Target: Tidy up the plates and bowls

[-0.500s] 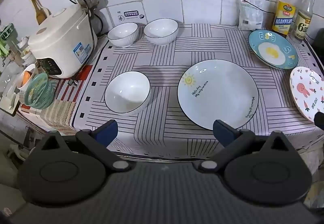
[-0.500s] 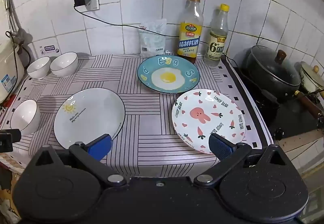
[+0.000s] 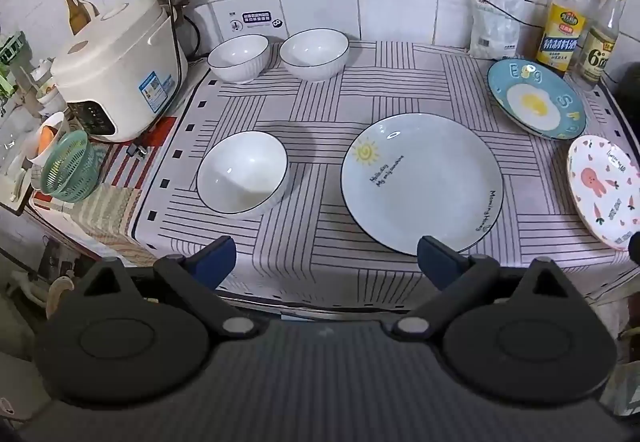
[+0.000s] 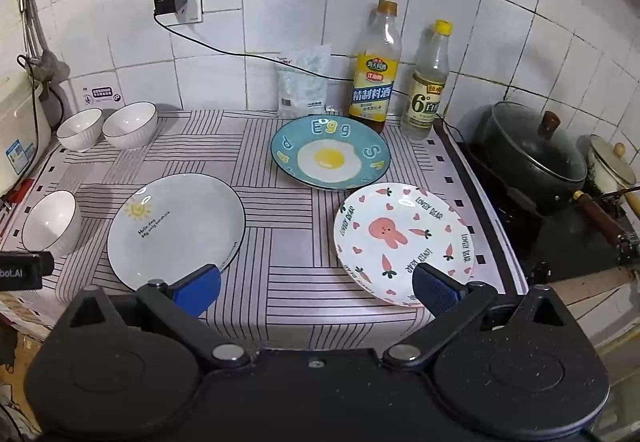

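Little changed from half a second ago: slightly closer framing only, nothing lifted, sorting not yet begun. Lower left of left view: near bowl (image 3: 242,172); upper left: two rear bowls (image 3: 276,56); centre: sun plate (image 3: 422,184). Right view centre: egg plate (image 4: 330,152); lower right: rabbit plate (image 4: 402,240). Left gripper (image 3: 322,260) and right gripper (image 4: 316,288) both spread wide, empty.
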